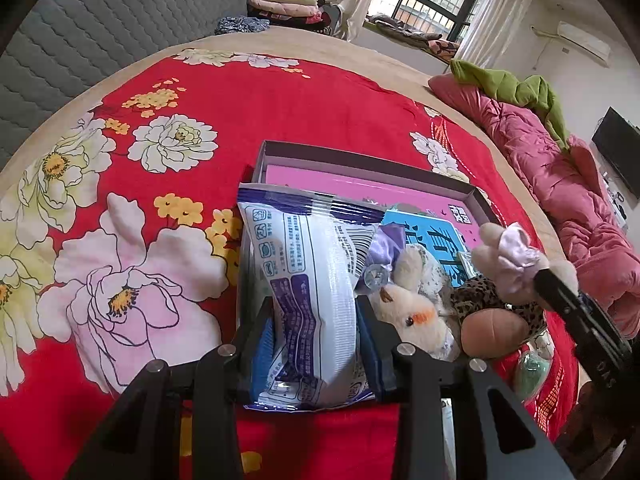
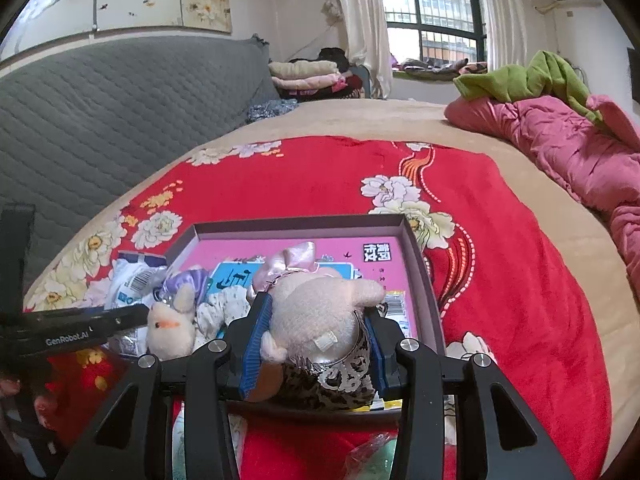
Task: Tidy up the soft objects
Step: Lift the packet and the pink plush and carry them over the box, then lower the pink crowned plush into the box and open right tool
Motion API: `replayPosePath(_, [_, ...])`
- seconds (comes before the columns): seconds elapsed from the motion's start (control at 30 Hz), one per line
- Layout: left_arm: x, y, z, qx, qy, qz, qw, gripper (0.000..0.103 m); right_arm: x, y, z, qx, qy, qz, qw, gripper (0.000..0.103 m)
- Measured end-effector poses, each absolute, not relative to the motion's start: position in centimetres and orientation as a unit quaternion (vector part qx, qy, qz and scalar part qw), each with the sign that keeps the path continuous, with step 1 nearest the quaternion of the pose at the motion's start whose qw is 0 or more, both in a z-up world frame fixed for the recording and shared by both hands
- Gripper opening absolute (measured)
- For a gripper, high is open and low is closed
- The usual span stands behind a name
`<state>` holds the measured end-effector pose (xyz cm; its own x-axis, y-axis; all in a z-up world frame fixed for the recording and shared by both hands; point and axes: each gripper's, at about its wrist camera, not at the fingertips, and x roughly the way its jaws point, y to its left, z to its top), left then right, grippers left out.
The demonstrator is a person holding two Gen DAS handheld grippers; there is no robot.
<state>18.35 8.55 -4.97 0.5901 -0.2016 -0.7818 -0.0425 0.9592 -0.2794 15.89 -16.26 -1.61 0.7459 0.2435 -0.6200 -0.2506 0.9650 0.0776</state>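
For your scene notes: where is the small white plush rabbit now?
The white plush rabbit lies in the shallow box, between the white packet and the leopard-dressed doll.

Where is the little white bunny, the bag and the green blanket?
white bunny (image 1: 416, 312), left wrist view, on its face.
white bag (image 1: 316, 292), left wrist view, on its middle, between the left gripper's fingers.
green blanket (image 2: 532, 76), right wrist view, on its top fold.

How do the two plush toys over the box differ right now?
The leopard-dress plush is clamped in the right hand-held gripper; the small white plush lies free. The leopard-dress plush is bigger with a pink bow; the small white plush has a purple one. Both are pale and over the box.
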Motion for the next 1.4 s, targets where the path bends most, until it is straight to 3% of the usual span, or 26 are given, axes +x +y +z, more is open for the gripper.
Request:
replayPosePath(1.07, [18.1, 8.9, -5.2, -0.143, 0.451, -0.041, 0.880, 0.038, 16.0, -16.5, -3.4, -0.019, 0.358, 0.117, 0.926, 0.048])
replayPosePath(1.4, [18.1, 9.7, -5.2, -0.152, 0.449, -0.030, 0.880, 0.039, 15.2, -16.6, -2.4, -0.012, 0.343, 0.122, 0.931, 0.062])
